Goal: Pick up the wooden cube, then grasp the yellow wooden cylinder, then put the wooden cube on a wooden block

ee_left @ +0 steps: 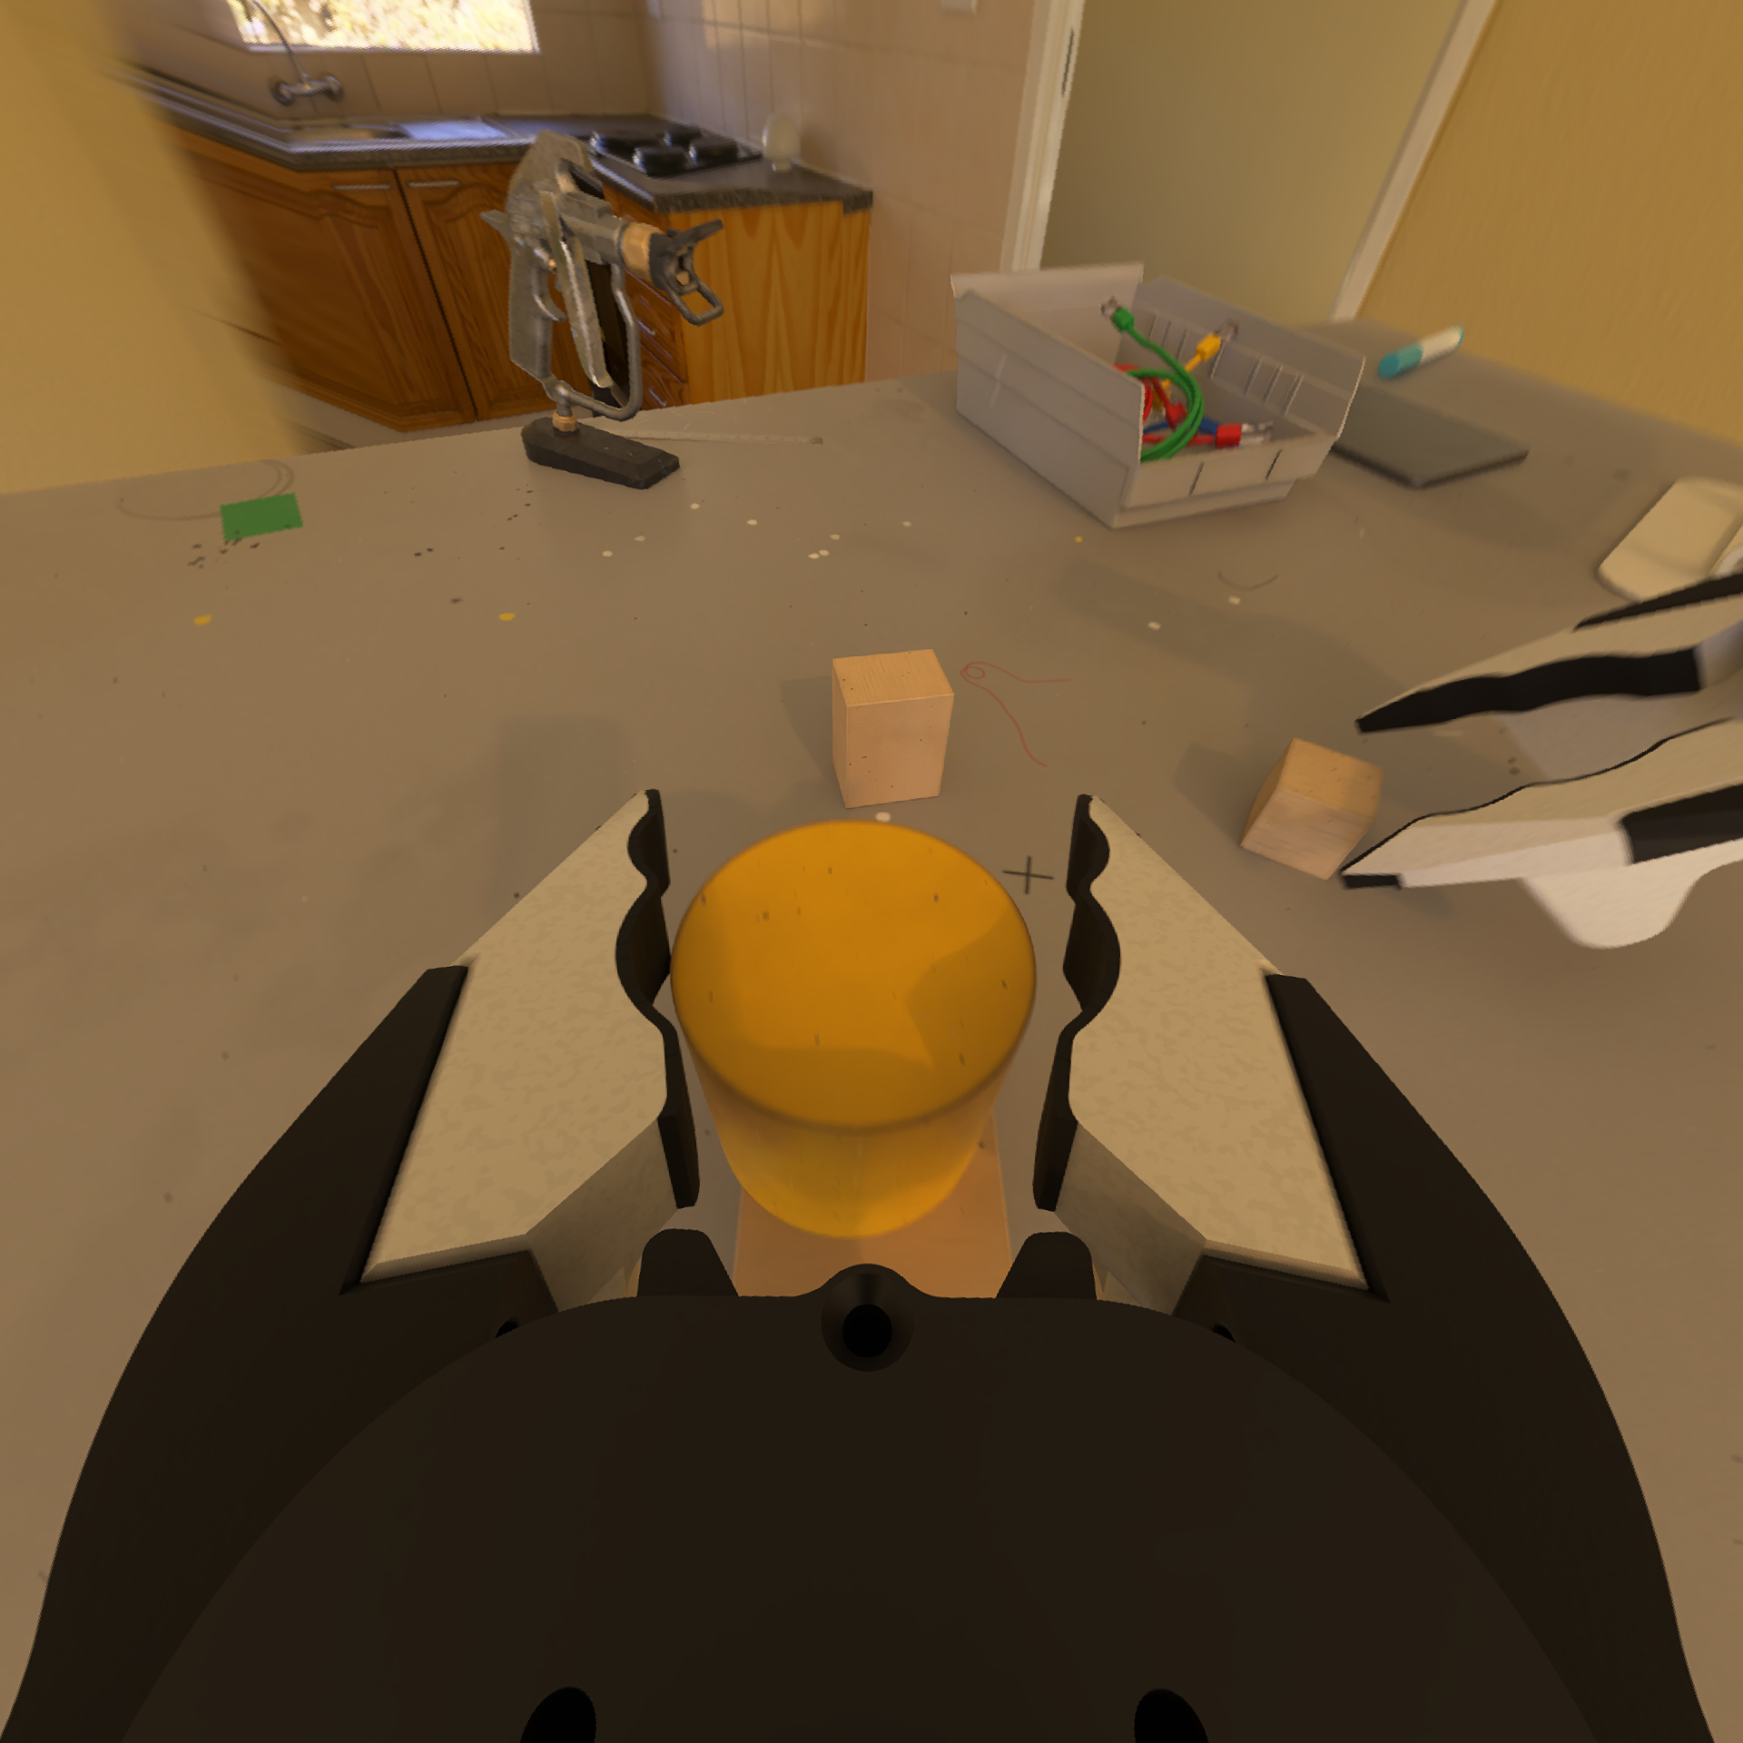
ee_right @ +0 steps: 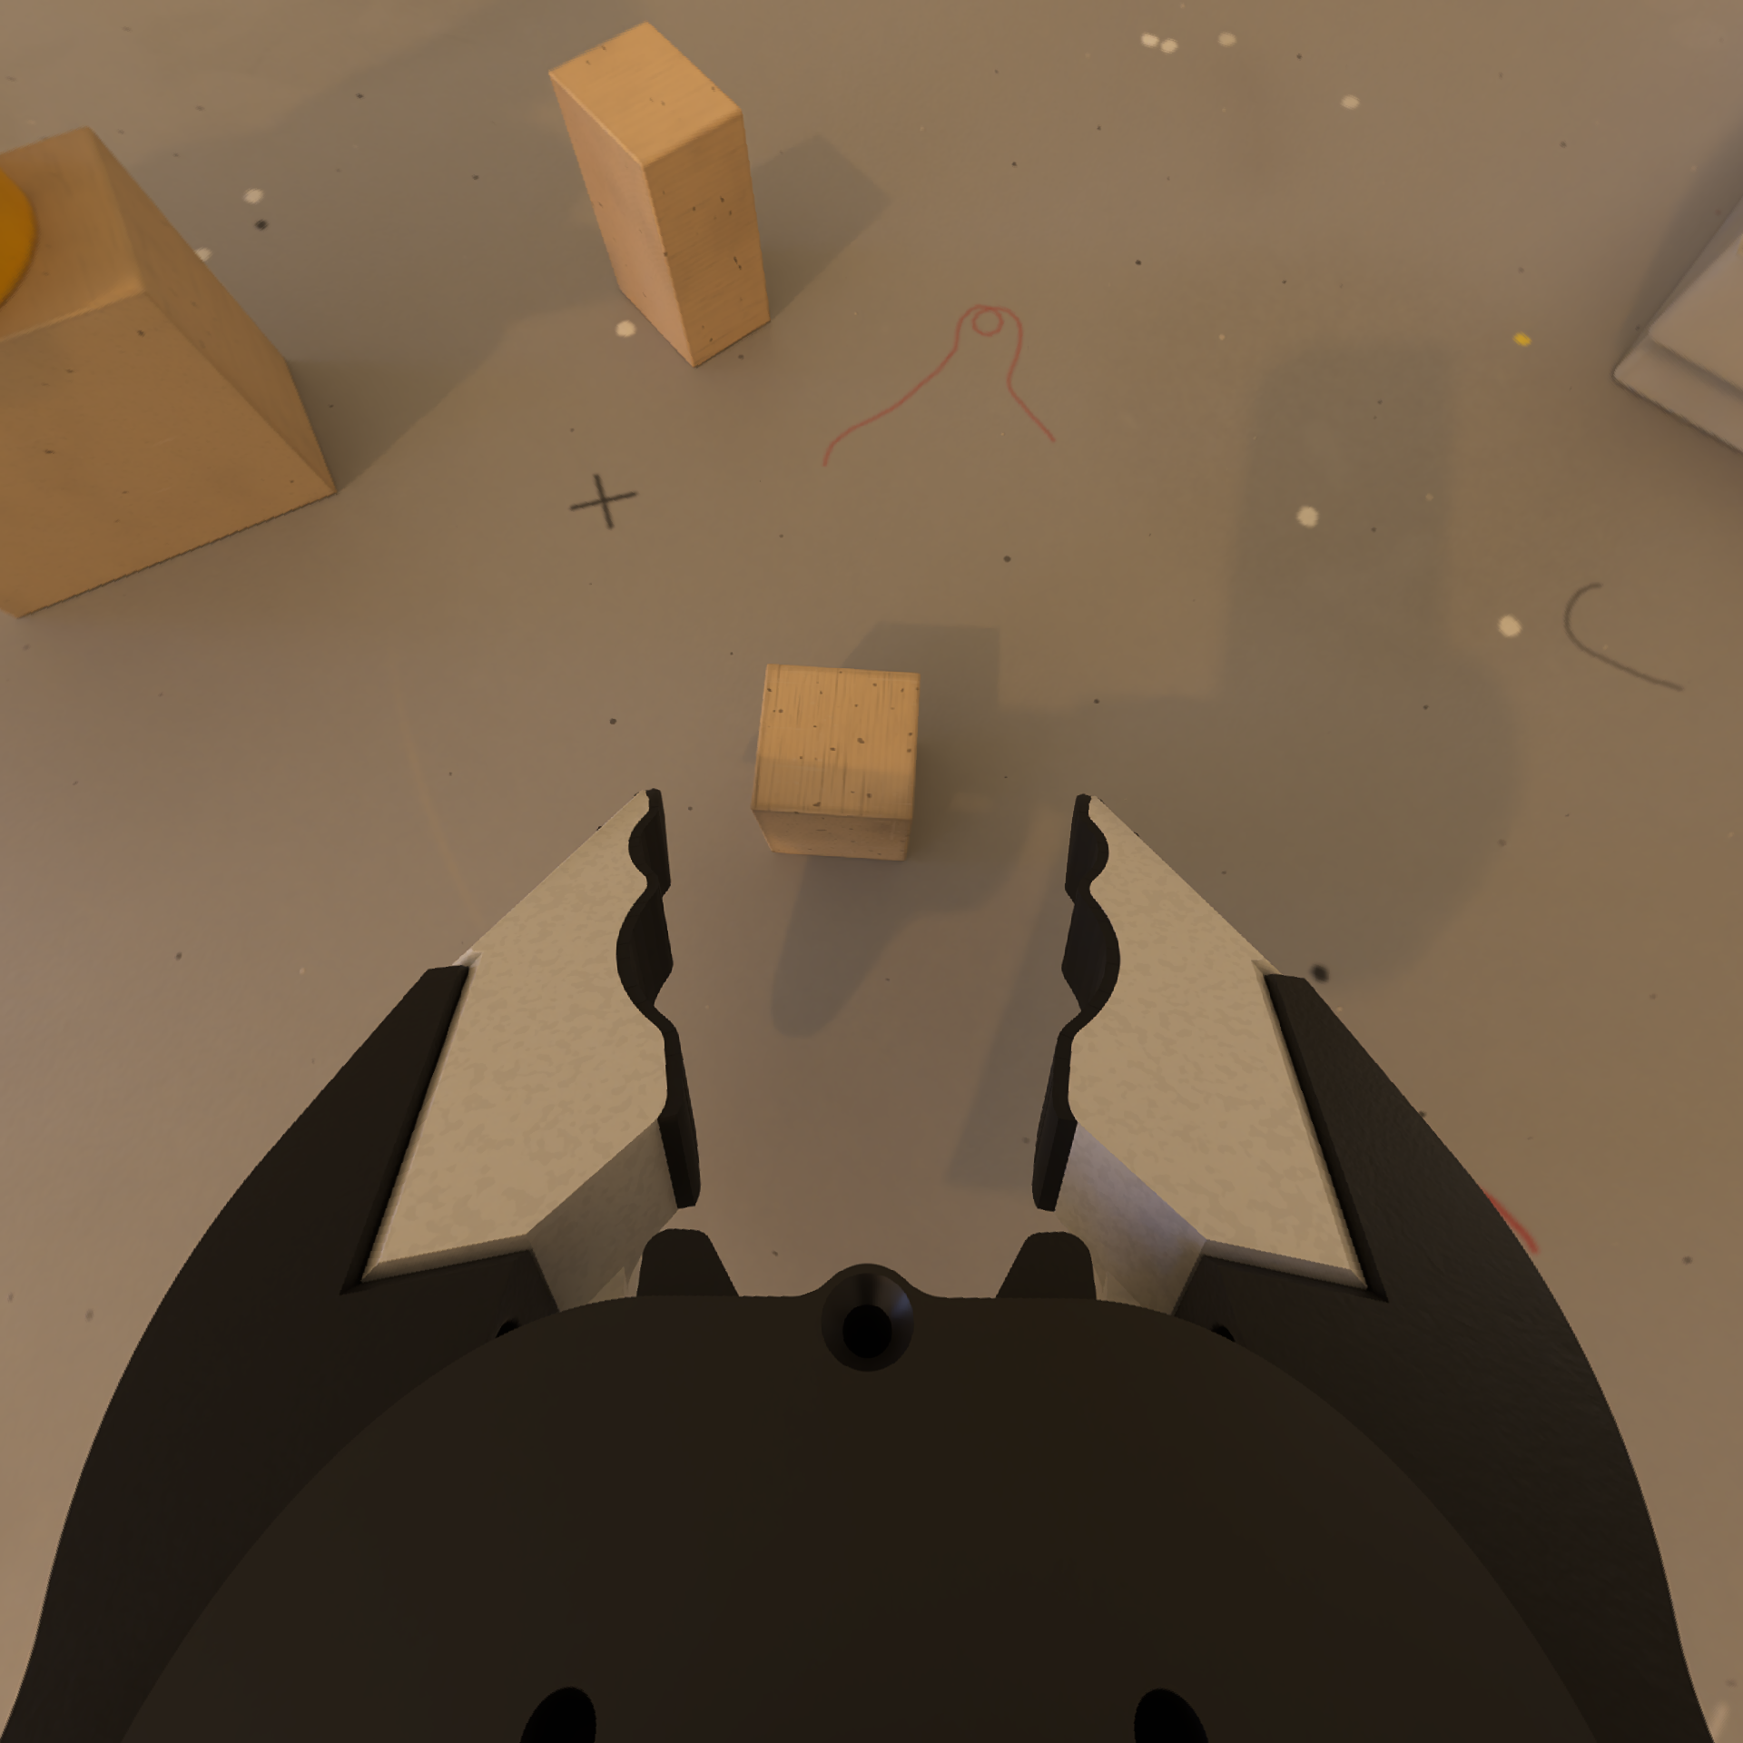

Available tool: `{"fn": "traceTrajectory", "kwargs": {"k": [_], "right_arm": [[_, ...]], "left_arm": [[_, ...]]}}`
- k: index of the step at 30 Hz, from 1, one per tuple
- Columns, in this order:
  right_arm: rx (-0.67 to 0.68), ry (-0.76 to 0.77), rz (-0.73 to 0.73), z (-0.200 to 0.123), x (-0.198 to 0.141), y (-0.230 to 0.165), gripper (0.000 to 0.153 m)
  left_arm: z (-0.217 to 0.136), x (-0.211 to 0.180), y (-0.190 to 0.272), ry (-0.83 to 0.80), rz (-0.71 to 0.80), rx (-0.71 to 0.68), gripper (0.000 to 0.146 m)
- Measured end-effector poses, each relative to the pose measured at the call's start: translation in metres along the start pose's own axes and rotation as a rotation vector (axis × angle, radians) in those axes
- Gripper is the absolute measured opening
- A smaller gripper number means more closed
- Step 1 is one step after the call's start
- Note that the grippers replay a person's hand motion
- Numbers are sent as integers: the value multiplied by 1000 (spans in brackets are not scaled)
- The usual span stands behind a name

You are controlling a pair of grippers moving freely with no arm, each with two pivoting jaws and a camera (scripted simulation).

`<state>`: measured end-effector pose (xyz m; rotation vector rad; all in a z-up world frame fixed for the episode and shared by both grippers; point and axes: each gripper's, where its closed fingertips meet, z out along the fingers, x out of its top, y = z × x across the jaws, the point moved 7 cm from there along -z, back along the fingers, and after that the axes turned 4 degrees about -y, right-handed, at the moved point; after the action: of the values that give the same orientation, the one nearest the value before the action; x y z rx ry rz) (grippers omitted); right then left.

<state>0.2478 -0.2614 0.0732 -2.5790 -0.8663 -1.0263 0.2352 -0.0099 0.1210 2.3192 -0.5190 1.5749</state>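
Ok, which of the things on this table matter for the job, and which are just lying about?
For the job:
- wooden cube
- yellow wooden cylinder
- tall wooden block
- big wooden block under the cylinder

Lying about:
- spray gun on stand
- grey bin of cables
- green patch
- marker

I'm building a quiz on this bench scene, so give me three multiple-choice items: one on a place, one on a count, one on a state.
1. What does the yellow cylinder stand on?
A. the grey bin
B. a large wooden block
C. the bare table

2. How many plain wooden pieces show in the right wrist view?
A. one
B. five
C. three

3. How is the right gripper?
A. open, holding nothing
B. shut on the cube
C. shut on the cylinder

Key:
1 B: the large wooden block lies under it.
2 C: that block, the tall block and the small cube.
3 A: its fingers are spread, with the cube ahead on the table.
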Motion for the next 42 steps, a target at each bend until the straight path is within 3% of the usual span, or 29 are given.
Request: {"fn": "traceTrajectory", "kwargs": {"k": [4, 8, 18, 23, 26, 37, 42], "right_arm": [[-68, -10, 24, 7, -1, -6, 86], [-92, -39, 40, 10, 0, -5, 86], [-71, -77, 68, 17, 1, -7, 84], [-33, -75, 66, 19, 3, -8, 63], [-18, -71, 57, 19, 4, -8, 36], [28, -43, -88, 15, 13, -5, 37], [69, 44, -193, -4, 45, 14, 37]], "left_arm": [[-15, -14, 1, 23, -92, 24, 109], [-26, -20, -2, 43, -134, 26, 115], [-37, -19, -2, 49, -56, 61, 102], [-35, -22, 0, 17, -72, 58, 97], [-34, -22, 1, 24, -81, 35, 93], [-32, -24, 1, -6, -64, 34, 78], [-31, -25, -2, -31, -67, 18, 75]]}}
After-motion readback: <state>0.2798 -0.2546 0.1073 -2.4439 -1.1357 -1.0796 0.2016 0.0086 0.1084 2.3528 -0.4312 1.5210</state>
